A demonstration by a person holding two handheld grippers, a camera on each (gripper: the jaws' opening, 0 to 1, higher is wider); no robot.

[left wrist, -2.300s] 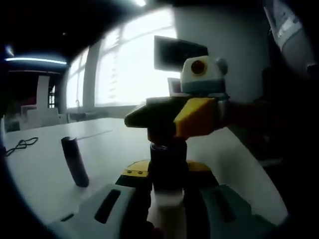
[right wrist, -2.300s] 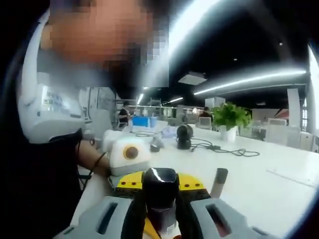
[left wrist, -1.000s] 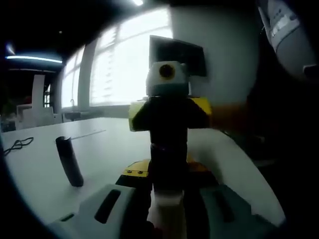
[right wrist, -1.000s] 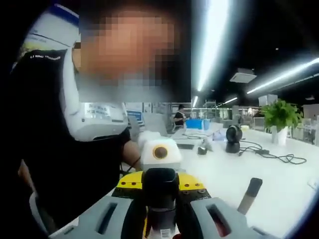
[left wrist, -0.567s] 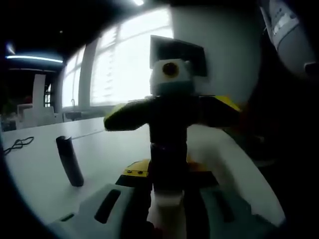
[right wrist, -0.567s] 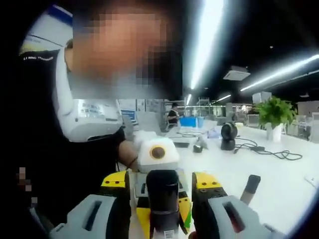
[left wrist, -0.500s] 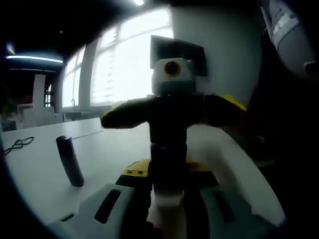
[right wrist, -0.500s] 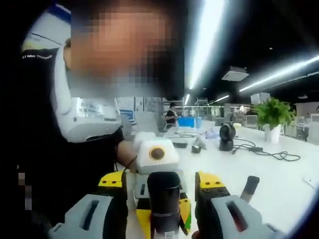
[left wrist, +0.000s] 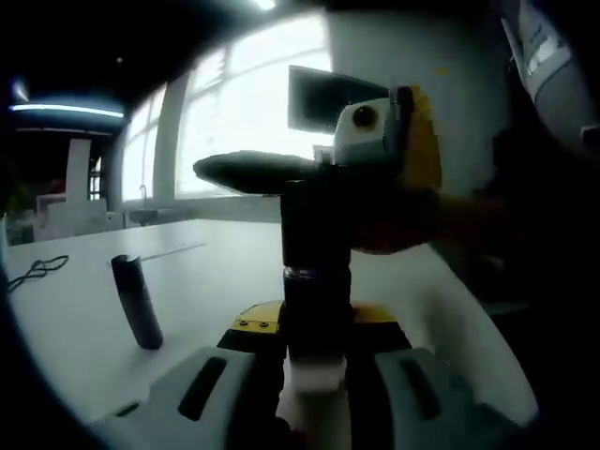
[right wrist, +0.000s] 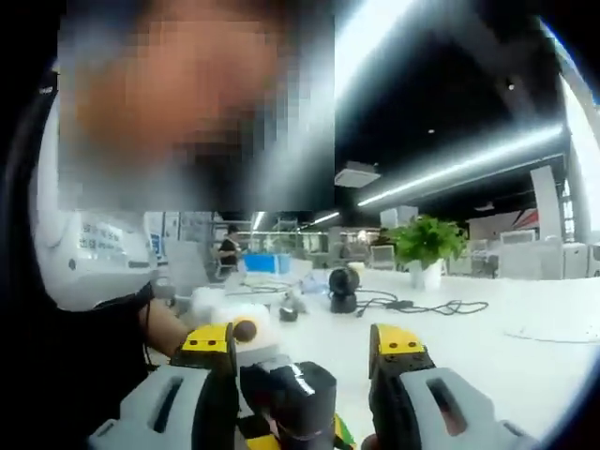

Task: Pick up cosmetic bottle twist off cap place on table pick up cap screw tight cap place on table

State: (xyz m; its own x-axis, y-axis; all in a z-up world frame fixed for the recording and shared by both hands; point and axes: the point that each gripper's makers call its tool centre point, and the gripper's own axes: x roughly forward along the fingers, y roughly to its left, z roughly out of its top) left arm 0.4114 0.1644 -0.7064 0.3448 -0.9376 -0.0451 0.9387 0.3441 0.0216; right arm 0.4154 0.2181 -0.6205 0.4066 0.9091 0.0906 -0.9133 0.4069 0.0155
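The cosmetic bottle has a white body and a black cap. It stands upright between the jaws of my left gripper, which is shut on its body. My right gripper hovers around the cap, rolled over, one dark jaw to the left and one yellow jaw to the right. In the right gripper view the cap sits low between the wide-apart jaws of my right gripper, touching neither. That gripper is open.
A dark stick-like cylinder stands on the white table to the left, with a black cable beyond it. A person's dark torso is close by. A plant, a black round device and cables lie farther off.
My right gripper, shut on the cap a second ago, has opened and rolled around the cap. The left gripper still holds the bottle in the same place.
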